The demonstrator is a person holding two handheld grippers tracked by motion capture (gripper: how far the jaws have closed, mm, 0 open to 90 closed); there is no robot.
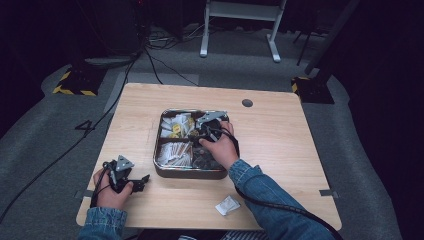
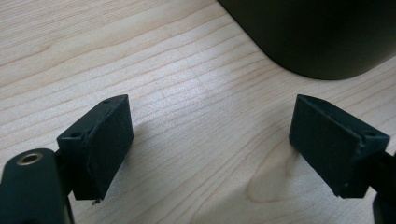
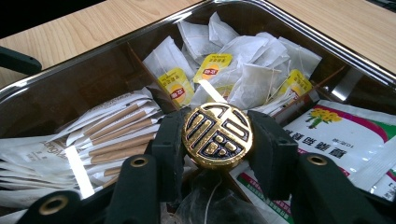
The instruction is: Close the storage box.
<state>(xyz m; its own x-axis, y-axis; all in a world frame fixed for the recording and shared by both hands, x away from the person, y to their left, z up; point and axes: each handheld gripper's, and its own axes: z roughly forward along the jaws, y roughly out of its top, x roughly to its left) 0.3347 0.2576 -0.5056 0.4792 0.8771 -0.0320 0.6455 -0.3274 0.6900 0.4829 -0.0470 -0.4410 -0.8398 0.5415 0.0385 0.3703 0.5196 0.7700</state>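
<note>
my right gripper (image 3: 217, 140) has its jaws closed on a round gold medallion (image 3: 217, 136) with a dark embossed pattern, pinched at its two edges and facing the camera. it sits just above the metal tray (image 1: 159, 134), which is split into compartments. behind the medallion i see tea bags (image 3: 243, 70) with yellow tags piled in the far compartment, long paper sachets (image 3: 112, 126) to one side, and printed packets (image 3: 345, 130) with green and pink borders to the other. in the high view the right hand (image 1: 220, 147) reaches over the tray. my left gripper (image 2: 210, 149) is wide open, nothing between the jaws, low over the wooden table (image 1: 280, 135) near the tray's dark outer wall. a small white packet (image 1: 227, 205) lies on the table near the front edge.
</note>
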